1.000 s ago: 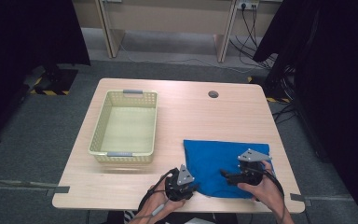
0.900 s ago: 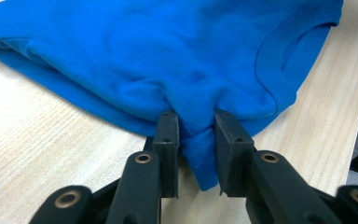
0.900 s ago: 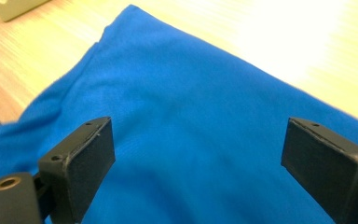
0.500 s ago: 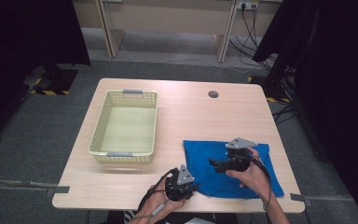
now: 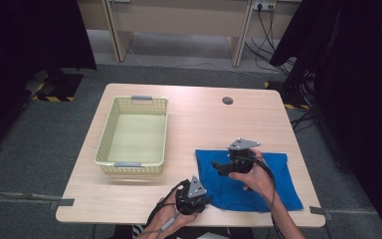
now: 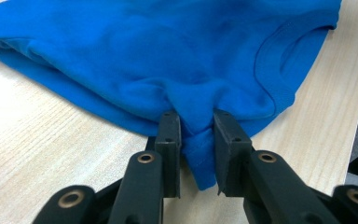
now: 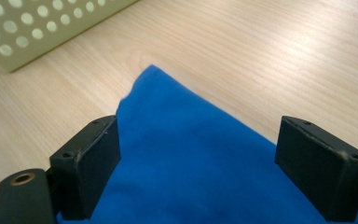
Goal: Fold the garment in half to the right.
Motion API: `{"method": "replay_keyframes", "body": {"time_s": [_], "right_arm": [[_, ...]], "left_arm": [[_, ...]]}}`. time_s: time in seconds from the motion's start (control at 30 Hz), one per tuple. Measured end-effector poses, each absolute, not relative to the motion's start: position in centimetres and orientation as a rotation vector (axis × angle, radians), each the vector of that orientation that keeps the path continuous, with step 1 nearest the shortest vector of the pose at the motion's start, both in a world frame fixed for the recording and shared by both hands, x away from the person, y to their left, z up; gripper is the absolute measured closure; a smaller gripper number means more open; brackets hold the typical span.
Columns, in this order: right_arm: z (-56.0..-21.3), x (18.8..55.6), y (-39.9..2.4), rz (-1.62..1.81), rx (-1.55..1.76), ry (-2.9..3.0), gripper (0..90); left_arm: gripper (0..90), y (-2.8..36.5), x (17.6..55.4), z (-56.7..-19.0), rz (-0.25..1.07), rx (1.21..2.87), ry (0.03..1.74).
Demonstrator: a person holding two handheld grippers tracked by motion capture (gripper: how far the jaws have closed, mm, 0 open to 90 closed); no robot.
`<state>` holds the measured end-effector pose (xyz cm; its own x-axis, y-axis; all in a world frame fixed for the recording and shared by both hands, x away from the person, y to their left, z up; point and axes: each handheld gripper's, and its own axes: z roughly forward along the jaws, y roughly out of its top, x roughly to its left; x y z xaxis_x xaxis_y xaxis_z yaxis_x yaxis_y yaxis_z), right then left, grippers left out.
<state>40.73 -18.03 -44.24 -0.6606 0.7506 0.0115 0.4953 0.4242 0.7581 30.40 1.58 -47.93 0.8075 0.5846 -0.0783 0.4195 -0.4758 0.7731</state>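
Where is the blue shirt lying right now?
In the high view the blue shirt lies on the table's near right part, right of the yellow basket.

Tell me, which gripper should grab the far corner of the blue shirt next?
Probably the right gripper: its jaws are open above the blue shirt, near that corner. The left gripper is already clamped on the near edge.

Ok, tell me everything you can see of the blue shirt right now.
The blue shirt is a bright blue knit T-shirt, soft and matte like cotton, with a ribbed round collar. It lies folded and mostly flat on the near right part of the wooden table, apart from the yellow basket. Its near edge is bunched and pinched in the left claw, whose jaws are shut on the fabric. The right claw hangs open over its far left corner, jaws just closing a little, nothing gripped.
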Motion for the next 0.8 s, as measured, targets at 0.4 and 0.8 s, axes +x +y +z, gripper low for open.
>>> {"method": "replay_keyframes", "body": {"time_s": [0.4, 0.8], "right_arm": [[-44.7, 42.5, -15.3, 1.086, 1.039, 2.388, 16.8], [-45.6, 43.7, -14.0, 1.101, 0.969, 2.428, 30.0]], "left_arm": [[73.6, 1.6, 30.3, -48.0, 0.236, 2.134, 0.73], [73.6, 1.6, 30.5, -47.9, 0.245, 2.139, 0.738]]}}
